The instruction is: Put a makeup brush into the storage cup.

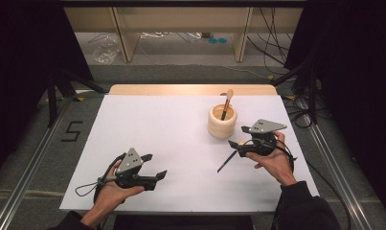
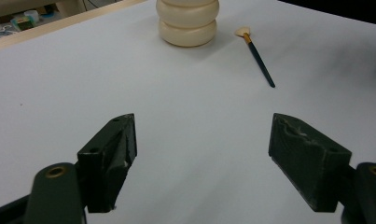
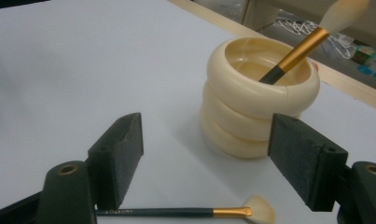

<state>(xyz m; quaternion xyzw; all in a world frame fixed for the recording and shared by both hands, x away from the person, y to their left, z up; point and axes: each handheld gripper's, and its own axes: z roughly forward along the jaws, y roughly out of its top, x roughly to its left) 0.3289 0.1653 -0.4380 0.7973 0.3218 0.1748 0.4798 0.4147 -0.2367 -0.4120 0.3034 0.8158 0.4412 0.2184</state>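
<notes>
Right gripper (image 3: 204, 154), jaws wide, nothing held, hovers over flat brush (image 3: 185, 212) lying below its jaws, beside holder (image 3: 251, 116); it should lower squarely, centring the handle. Left gripper (image 2: 202, 154) wide, idle.

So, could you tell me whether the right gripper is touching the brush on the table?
Apart. The right gripper view shows the right gripper with its jaws open and the brush lying flat on the table below them, with bare table between the pads and the handle.
</notes>
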